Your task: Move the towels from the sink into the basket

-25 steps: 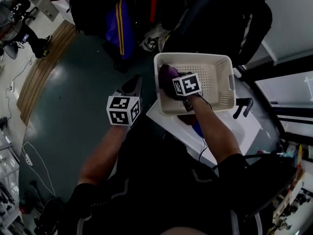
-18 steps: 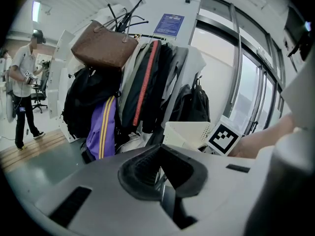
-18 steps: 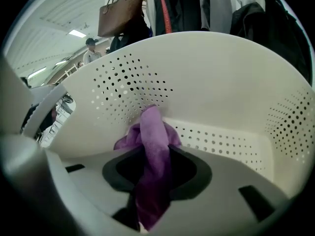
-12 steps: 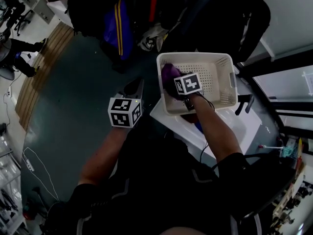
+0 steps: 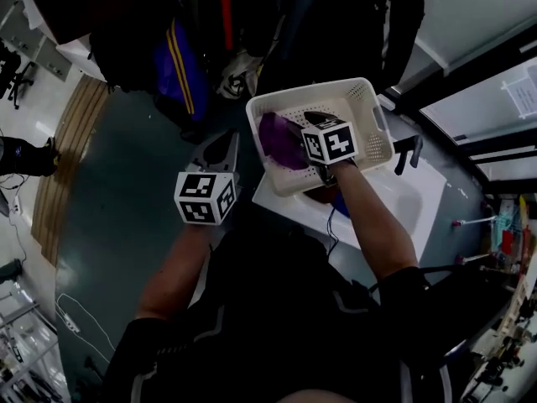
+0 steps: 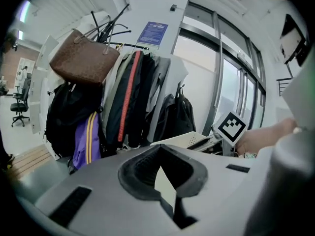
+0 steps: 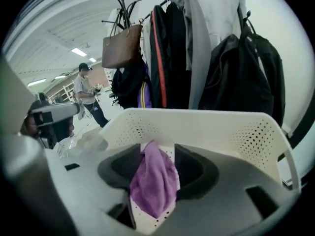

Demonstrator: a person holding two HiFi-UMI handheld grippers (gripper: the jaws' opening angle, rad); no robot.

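A white perforated basket rests on the white sink. A purple towel lies inside it at the left. My right gripper hovers over the basket. Its jaws have just been opening. In the right gripper view the purple towel shows between the parted pads of the right gripper, against the basket wall. A blue cloth peeks from the sink under my right forearm. My left gripper hangs left of the basket, shut and empty. Seen in its own view, the left gripper has its tips together.
Jackets, backpacks and a purple striped garment hang just behind the basket. A brown handbag hangs on the rack. A black faucet stands at the sink's right. A person stands far off at the left.
Both grippers have risen. The right gripper's jaws have widened and lifted above the purple towel, which stays at the basket's left side.
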